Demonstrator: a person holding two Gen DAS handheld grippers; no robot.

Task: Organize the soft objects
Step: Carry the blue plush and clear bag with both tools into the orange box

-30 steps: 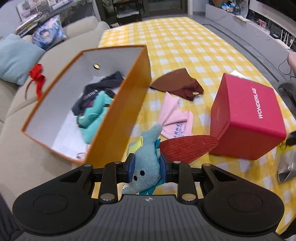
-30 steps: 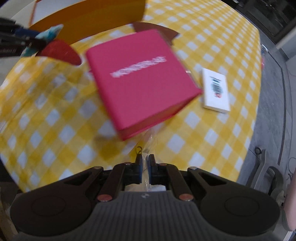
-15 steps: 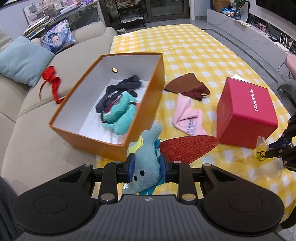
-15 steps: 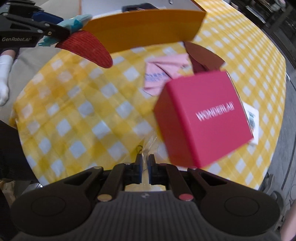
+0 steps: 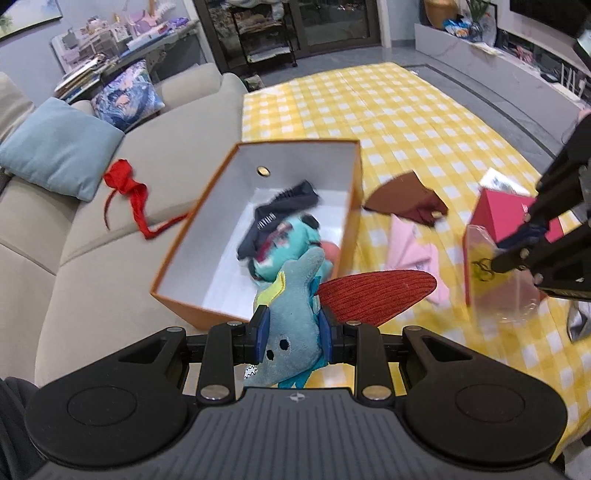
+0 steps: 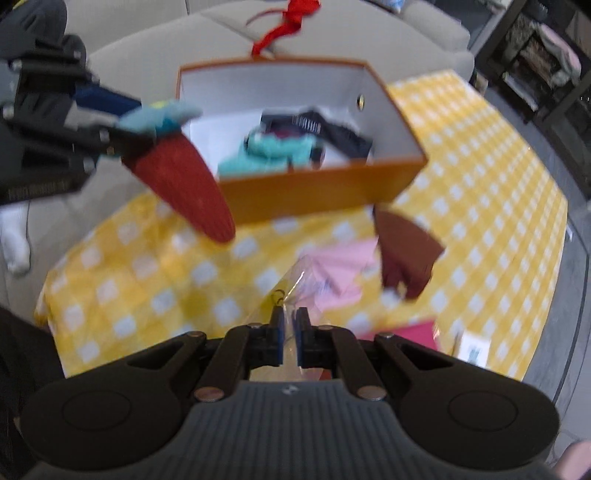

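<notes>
My left claw (image 5: 291, 334) clamps a plush fish (image 5: 295, 314), my right (image 6: 290, 332) pinches a clear bag (image 6: 295, 284), box (image 5: 354, 206) at twelve o'clock; no writing is legible.

Sofa (image 5: 110, 236): beige, cushioned, running along the left edge of the desk.
Desk (image 5: 399, 122): covered in a yellow-and-white checked cloth, stretching away from the sofa.
Cushions: a pale blue pillow (image 5: 55, 147) on the sofa's seat, a blue patterned pillow (image 5: 127, 94) behind it.
Shelf (image 5: 96, 48): behind the sofa, cluttered with books and papers.
Rack (image 5: 266, 33): black metal, past the desk's far end, before dark glass doors.
Floor (image 5: 491, 92): grey, right of the desk.
</notes>
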